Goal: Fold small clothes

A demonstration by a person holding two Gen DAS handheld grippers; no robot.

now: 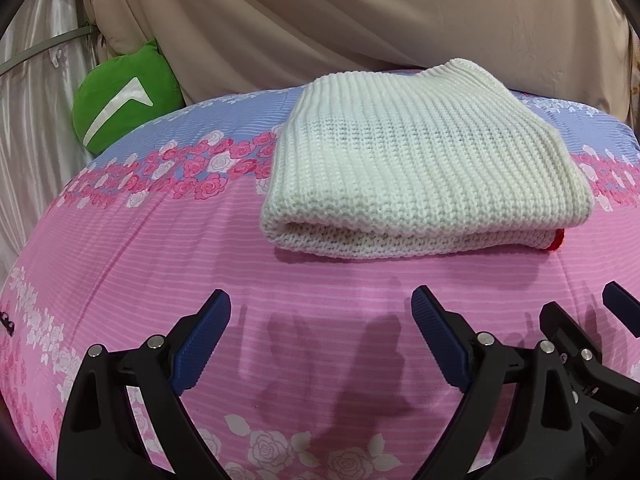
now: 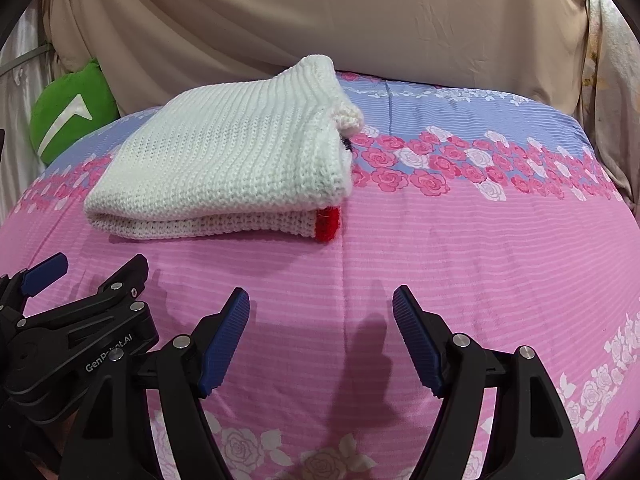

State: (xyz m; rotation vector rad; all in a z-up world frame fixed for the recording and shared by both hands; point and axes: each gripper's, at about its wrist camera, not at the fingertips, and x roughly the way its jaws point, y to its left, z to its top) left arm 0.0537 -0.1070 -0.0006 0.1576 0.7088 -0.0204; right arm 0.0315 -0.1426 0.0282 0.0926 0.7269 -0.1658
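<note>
Here, lying folded on a pink floral bedsheet (image 1: 132, 248), toward its far side where the pink meets a blue band of roses: a white knit sweater (image 1: 400, 168), ribbed, doubled over into a thick rectangle, with a red trim (image 2: 328, 224) peeking out at the near right corner of the lower layer; resting flat, touched by neither tool.

Hovering near the front of the sheet, short of the sweater and apart from it: the left gripper (image 1: 320, 320), its blue ribbed pads spread wide, gripping nothing, only bare pink cloth showing between them; casting twin shadows onto the sheet just ahead.

Hanging just beside it on the right: the right gripper (image 2: 320, 320), likewise spread wide and carrying nothing, pink sheet showing in the gap; showing at the right edge of the left wrist view as a black frame with a blue tip.

Standing beyond the bed: a beige draped cloth (image 1: 360, 20) filling the background; tucked at the far left against it, a green cushion (image 1: 124, 92) with a white mark.
</note>
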